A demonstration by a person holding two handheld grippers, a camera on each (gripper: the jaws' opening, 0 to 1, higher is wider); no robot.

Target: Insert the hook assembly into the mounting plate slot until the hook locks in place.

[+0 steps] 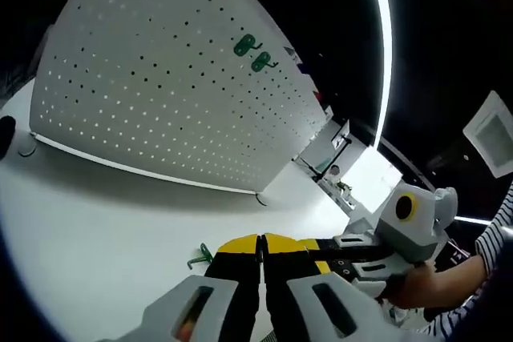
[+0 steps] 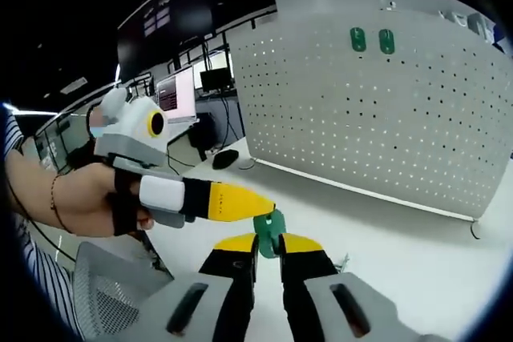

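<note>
Your right gripper (image 2: 268,244) is clamped on one green plastic hook (image 2: 269,228), yellow tips pinching its flat rounded body, held above the white table (image 2: 417,262). Your left gripper (image 1: 261,246) has its jaws pressed together with nothing between them; in the right gripper view its yellow tip sits just beside the held hook. White perforated metal pegboard (image 1: 168,78) stands upright on the table, two green hooks (image 1: 253,54) mounted side by side near its top. One more green hook (image 1: 199,257) lies on the table.

Right gripper (image 2: 269,239) is clamping a green hook (image 2: 268,230); left gripper (image 2: 248,202) is touching it. Pegboard (image 2: 385,110) is standing behind.
</note>
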